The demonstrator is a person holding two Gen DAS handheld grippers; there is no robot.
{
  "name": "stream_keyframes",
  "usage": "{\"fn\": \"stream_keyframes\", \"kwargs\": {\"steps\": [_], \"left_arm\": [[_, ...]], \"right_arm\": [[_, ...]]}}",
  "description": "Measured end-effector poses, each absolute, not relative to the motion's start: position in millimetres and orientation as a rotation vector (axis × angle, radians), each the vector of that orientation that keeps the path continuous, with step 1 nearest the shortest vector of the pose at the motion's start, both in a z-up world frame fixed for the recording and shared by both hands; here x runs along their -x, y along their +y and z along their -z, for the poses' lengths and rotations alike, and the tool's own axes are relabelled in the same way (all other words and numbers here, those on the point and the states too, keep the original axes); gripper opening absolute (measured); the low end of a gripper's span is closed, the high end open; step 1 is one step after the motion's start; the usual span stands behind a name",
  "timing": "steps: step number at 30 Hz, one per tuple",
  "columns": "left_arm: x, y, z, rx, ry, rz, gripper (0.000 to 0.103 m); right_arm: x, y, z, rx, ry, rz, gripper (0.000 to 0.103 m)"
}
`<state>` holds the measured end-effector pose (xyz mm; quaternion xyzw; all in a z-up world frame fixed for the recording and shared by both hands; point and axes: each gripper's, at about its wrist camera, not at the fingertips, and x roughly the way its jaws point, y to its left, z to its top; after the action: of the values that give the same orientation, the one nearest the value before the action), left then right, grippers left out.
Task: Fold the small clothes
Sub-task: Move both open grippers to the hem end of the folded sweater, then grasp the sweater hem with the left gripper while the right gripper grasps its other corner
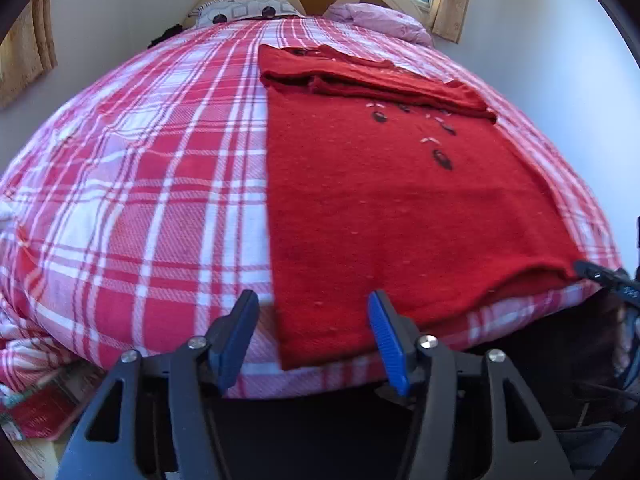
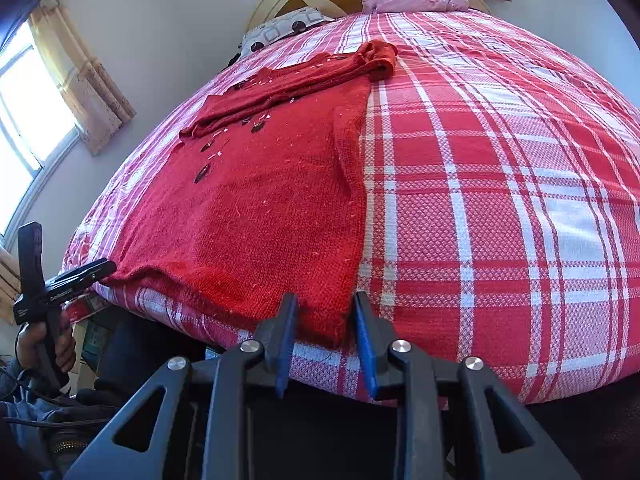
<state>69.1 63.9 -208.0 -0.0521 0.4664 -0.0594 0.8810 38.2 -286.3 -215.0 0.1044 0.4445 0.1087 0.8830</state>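
A red knitted sweater (image 1: 384,200) with dark beads lies flat on the plaid bed, sleeves folded across its top; it also shows in the right wrist view (image 2: 272,208). My left gripper (image 1: 314,300) is open at the sweater's near left hem corner, jaws either side of it. My right gripper (image 2: 326,302) is partly open with the near right hem corner between its fingers. Each gripper shows in the other view: the right one (image 1: 600,276) at the hem's right end, the left one (image 2: 86,272) at its left end.
The red and white plaid bedspread (image 1: 140,200) covers the bed. A patterned pillow (image 1: 244,8) and a pink pillow (image 1: 384,20) lie at the headboard. Curtained windows are on the walls. Clutter lies on the floor at lower left (image 1: 36,404).
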Motion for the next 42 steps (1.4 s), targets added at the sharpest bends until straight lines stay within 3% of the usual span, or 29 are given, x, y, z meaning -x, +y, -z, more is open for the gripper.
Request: {"fn": "stream_keyframes", "kwargs": {"steps": [9, 11, 12, 13, 18, 21, 42], "left_arm": [[-73, 63, 211, 0.117, 0.981, 0.151, 0.059], [-73, 67, 210, 0.153, 0.986, 0.164, 0.059], [-73, 68, 211, 0.163, 0.990, 0.170, 0.057], [-73, 70, 210, 0.179, 0.991, 0.173, 0.056], [-74, 73, 211, 0.197, 0.971, 0.190, 0.015], [-74, 77, 211, 0.225, 0.968, 0.213, 0.010], [-95, 102, 154, 0.386, 0.763, 0.322, 0.008]], "right_arm": [[-36, -286, 217, -0.251, 0.900, -0.253, 0.029], [-37, -288, 218, -0.278, 0.898, -0.262, 0.022], [-37, -289, 218, -0.280, 0.898, -0.262, 0.013], [-37, -289, 219, -0.284, 0.899, -0.262, 0.012], [-37, -292, 220, -0.307, 0.882, -0.267, 0.009], [-34, -292, 216, -0.321, 0.858, -0.292, 0.008], [-49, -316, 165, -0.555, 0.667, -0.453, 0.007]]}}
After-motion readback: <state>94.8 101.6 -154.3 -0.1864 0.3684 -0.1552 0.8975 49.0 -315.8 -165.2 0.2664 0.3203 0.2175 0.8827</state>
